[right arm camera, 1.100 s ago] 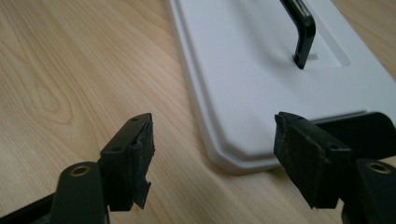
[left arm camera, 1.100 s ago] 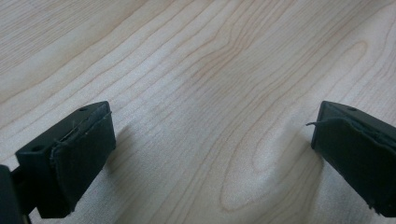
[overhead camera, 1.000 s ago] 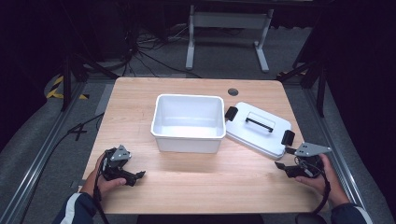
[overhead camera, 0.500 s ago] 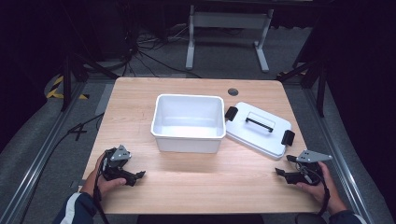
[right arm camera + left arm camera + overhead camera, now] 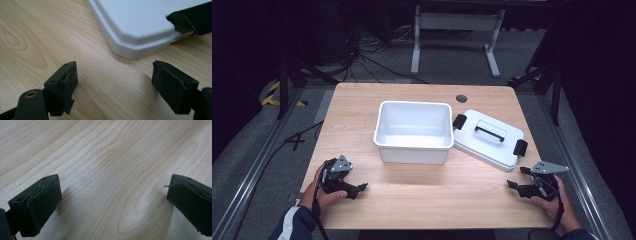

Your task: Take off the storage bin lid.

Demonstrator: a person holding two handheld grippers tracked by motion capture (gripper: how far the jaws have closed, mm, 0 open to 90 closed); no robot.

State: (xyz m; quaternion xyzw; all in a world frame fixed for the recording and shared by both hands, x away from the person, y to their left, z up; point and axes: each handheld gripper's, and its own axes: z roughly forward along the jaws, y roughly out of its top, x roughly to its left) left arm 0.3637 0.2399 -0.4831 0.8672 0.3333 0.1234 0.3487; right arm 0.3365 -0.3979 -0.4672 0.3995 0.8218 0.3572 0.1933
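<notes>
Resting low on the counter (image 5: 422, 195), both claws stood open and empty.

The right claw (image 5: 518, 179) sat near the counter's front right corner, its jaws having just been opening with nothing between them, pointed at the near corner of the white lid (image 5: 489, 137) lying flat by the right edge. The left claw (image 5: 357, 189) sat near the front left corner, jaws wide over bare wood. The white tub (image 5: 413, 131) stood mid-counter, touching the lid's black latch (image 5: 459, 121).

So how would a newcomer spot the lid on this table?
Find the wooden table, then the open white tub at its middle. Just right of the tub lies the lid: flat, white, with a black handle and black clips at two ends.
</notes>
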